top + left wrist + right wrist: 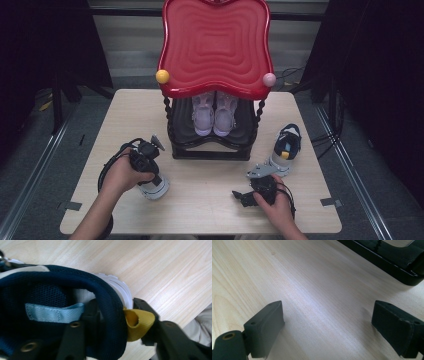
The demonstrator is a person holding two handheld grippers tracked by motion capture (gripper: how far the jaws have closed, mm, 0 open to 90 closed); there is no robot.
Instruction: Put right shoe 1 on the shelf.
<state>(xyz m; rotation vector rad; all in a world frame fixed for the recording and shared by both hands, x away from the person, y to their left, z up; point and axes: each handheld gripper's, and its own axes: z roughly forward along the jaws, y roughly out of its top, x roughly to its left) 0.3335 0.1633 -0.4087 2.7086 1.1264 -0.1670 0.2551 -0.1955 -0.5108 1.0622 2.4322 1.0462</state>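
Sneaker (154, 187) mostly hidden under left hand (125, 172)

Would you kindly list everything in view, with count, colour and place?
Table: one, pale wood, centre.
Shoe rack: one, black frame, red wavy top, table's far middle.
Knobs: two, yellow and pink, on the red top's front corners.
Lilac shoes: one pair, on the rack's shelf.
Navy sneaker: one, right of rack.
Second navy sneaker: one, yellow heel loop, in left gripper.
Left gripper: black, shut on heel collar.
Right gripper: black, open above table.

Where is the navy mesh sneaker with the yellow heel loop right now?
In the high view, the navy mesh sneaker sits near the table's left front, its heel collar between the left gripper's jaws, left of the black shoe rack.
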